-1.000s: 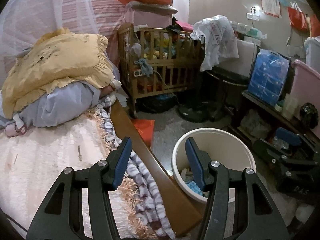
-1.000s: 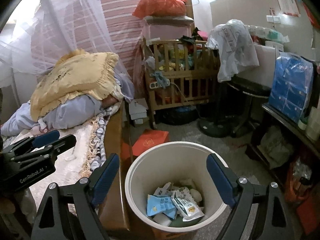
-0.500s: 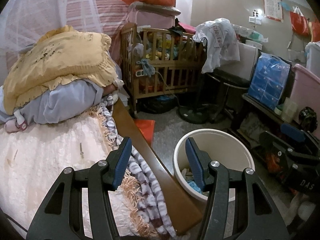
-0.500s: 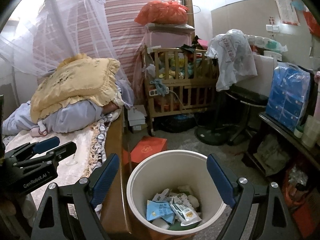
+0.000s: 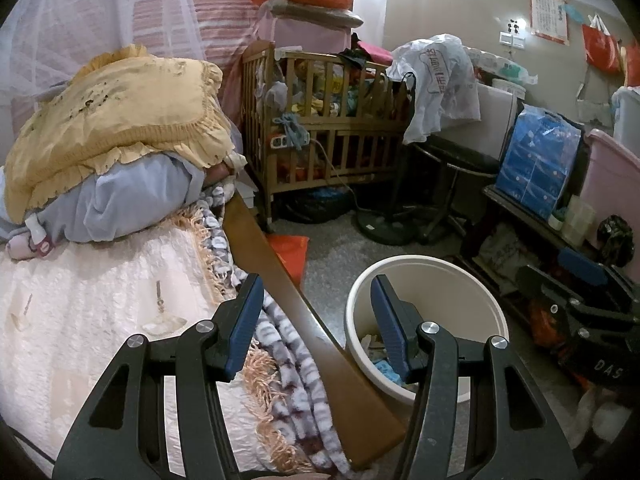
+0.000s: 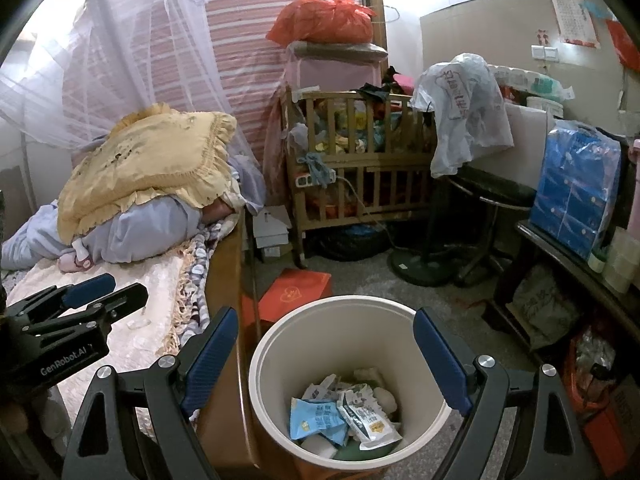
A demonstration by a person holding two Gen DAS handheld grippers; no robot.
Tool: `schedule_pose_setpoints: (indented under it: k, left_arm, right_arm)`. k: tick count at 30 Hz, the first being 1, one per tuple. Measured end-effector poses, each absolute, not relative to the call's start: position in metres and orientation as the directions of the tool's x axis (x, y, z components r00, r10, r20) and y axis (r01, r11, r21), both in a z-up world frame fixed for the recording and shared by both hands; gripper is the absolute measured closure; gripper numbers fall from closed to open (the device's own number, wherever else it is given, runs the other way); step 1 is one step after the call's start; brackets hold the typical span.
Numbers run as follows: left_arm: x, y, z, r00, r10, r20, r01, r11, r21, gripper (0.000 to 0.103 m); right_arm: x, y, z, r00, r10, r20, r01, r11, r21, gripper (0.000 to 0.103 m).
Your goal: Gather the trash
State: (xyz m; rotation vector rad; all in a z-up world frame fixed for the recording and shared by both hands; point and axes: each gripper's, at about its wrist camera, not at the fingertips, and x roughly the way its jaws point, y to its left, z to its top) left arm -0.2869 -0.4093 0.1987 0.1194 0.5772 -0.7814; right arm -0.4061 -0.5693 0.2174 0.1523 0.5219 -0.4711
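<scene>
A yellow frilled pillow (image 6: 148, 164) rests on pale blue bedding (image 6: 132, 232) on the bed at far left. Straight ahead stands a cluttered wooden crib (image 6: 360, 168), an orange bag (image 6: 324, 20) stacked above it. A red box (image 6: 296, 294) lies on the floor; blue tissue packs (image 6: 576, 184) sit at right.

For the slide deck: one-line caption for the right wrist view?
Right tool open and empty above the cream trash bin holding snack wrappers, beside the bed.
</scene>
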Motion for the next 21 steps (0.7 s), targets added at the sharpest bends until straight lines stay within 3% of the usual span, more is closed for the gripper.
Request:
schedule_pose_setpoints:
  k: [21]
  left_arm:
    - [-0.2860,-0.4096,0.1956,0.560,-0.631,-0.536,0.697,0.709,-0.107,0.049]
  right_arm:
    - [-0.4051,-0.5745,0.2113,0.755,-0.389,-0.528,0.472,0.881,0.025,0.016]
